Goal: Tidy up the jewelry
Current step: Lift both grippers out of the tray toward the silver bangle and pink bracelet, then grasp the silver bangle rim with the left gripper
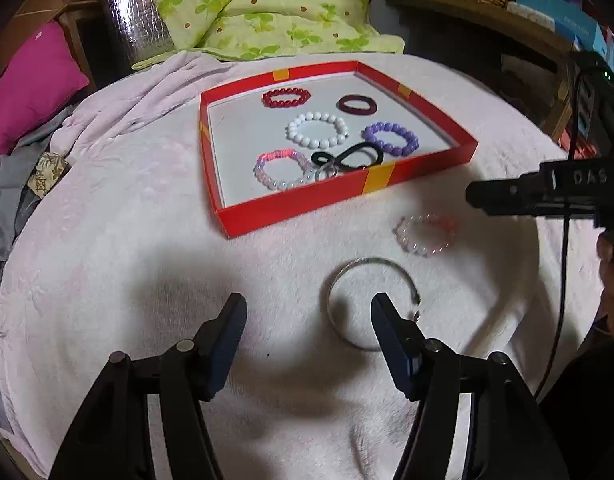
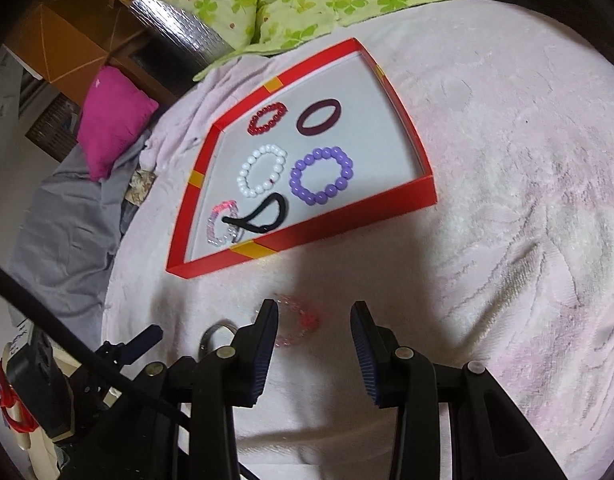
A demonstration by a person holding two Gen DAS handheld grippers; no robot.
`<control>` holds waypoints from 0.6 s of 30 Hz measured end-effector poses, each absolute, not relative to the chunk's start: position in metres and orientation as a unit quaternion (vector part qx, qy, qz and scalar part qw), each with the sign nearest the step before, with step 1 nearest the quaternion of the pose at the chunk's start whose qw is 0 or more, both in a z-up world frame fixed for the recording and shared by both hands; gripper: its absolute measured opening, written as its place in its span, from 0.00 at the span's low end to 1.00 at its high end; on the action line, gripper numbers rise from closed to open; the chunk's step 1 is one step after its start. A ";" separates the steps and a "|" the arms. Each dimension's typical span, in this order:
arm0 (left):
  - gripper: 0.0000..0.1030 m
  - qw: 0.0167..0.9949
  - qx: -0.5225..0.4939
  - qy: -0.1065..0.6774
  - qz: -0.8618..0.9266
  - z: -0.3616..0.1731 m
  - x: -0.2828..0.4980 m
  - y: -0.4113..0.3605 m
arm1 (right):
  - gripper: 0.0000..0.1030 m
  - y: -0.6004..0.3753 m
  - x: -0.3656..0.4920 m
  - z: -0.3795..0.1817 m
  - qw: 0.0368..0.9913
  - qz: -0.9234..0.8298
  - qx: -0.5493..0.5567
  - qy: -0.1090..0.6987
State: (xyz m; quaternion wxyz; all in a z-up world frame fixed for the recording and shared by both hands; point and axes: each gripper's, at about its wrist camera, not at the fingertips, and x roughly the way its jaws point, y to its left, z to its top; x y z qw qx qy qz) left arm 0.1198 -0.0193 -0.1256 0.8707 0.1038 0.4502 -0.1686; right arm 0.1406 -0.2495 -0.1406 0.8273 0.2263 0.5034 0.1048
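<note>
1. A bed with a pale pink blanket (image 1: 107, 240) carries everything; a green quilt (image 1: 267, 4) and a magenta pillow (image 1: 35, 84) lie beyond the red tray (image 1: 299, 210), which serves as landmark.
2. The tray sits mid-blanket and already holds seven pieces: red, white, purple and pink-clear bead bracelets, a maroon band, a black hair tie and a small ring.
3. Two pieces lie outside, on the blanket in front of the tray's near wall: a silver bangle (image 1: 339, 276) and, closer to the tray, a pink bracelet (image 1: 427, 236).
4. The left gripper (image 1: 307, 316) is empty with its jaws parted wide; its right finger is over the inside of the bangle, whose near rim it hides.
5. The right gripper (image 2: 313, 320) is empty, jaws partly open, over the pink bracelet (image 2: 303, 320) with the left finger covering one edge.
6. Judged step: reaching for the last loose pieces. Next, each gripper must straddle a rim, close, lift and carry its piece over the tray's wall.
</note>
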 end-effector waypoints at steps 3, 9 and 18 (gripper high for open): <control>0.64 0.870 0.106 0.453 -0.166 -0.128 0.119 -0.018 | 0.40 -0.250 0.140 -0.140 0.827 0.103 0.228 0.503; 0.65 0.861 0.067 0.463 -0.198 -0.126 0.115 -0.022 | 0.40 -0.245 0.141 -0.141 0.828 0.104 0.220 0.504; 0.67 0.862 0.021 0.465 -0.201 -0.131 0.117 -0.037 | 0.40 -0.257 0.145 -0.146 0.824 0.083 0.238 0.507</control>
